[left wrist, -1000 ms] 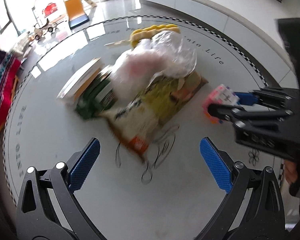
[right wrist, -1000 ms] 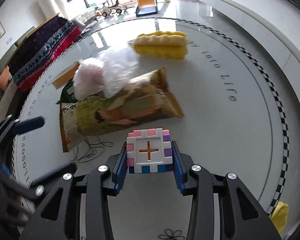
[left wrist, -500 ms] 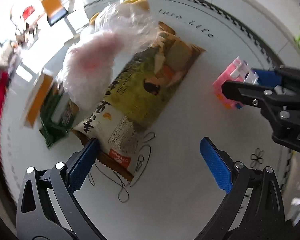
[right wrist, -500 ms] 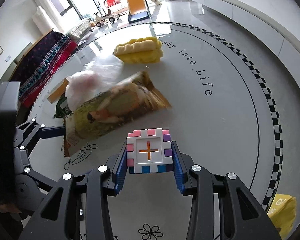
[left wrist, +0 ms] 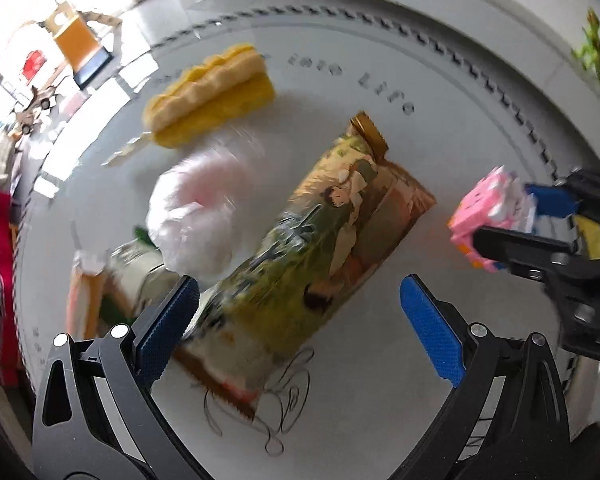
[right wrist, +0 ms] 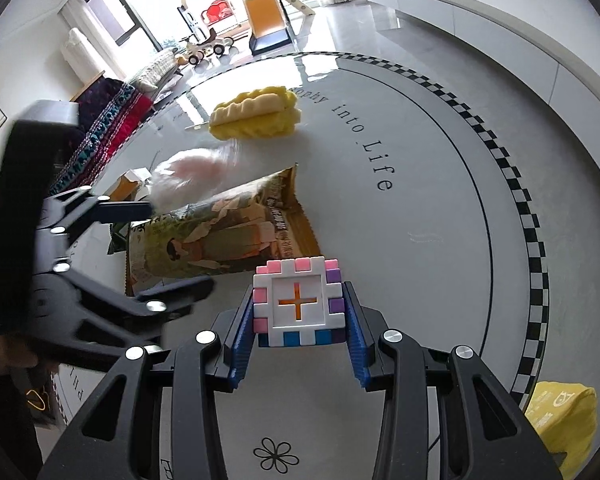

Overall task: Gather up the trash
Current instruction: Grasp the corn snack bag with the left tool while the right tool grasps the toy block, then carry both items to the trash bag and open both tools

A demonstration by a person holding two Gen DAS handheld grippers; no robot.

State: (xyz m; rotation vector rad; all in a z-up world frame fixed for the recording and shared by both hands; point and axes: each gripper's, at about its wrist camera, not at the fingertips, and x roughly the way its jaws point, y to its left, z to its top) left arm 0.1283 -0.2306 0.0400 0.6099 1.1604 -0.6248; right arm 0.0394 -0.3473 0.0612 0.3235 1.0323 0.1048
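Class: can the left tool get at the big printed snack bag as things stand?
Probably yes. The left tool hangs open over the printed foil snack bag's near end; only a crumpled clear plastic bag leans on its far side.

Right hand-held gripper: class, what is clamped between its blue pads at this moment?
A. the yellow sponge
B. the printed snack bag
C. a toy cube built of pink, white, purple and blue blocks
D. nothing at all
C: in the right wrist view the right hand-held gripper has both blue pads pressed against the sides of the block cube, lifted above the table.
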